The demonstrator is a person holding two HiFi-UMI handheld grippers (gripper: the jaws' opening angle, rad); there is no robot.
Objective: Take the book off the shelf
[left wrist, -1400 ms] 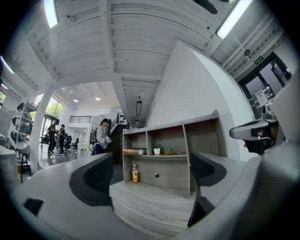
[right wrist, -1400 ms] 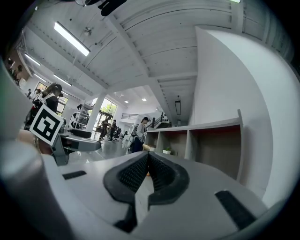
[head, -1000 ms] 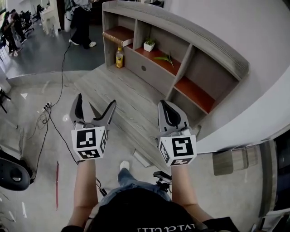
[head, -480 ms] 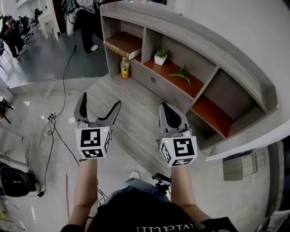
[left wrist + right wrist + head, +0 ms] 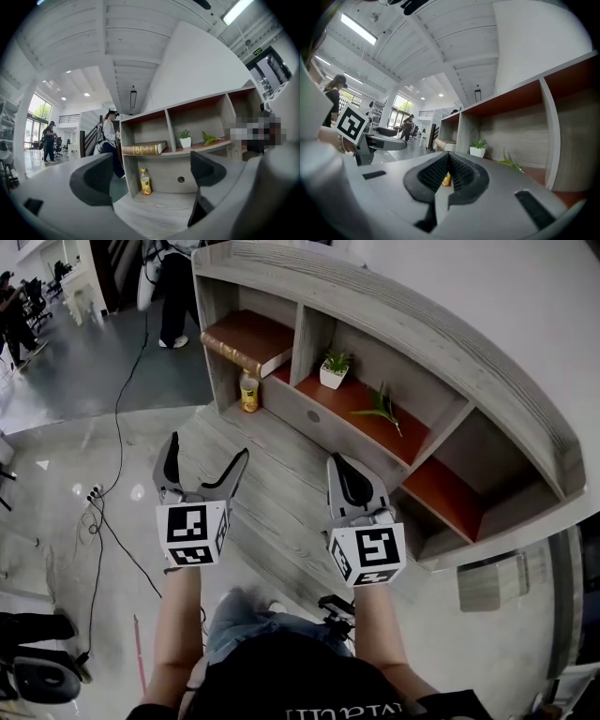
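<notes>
The thick brown book with a gilt spine lies flat in the far-left upper bay of the grey wooden shelf unit with red-brown boards, well apart from both grippers. The left gripper is spread wide and empty, while the right gripper is pressed together on nothing. A yellow bottle stands below the book, with a white-potted plant and what looks like a loose green sprig to its right.

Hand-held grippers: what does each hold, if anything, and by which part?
Nothing. The left hand-held gripper is open, the right hand-held gripper shut on nothing; the book lies shelved.
</notes>
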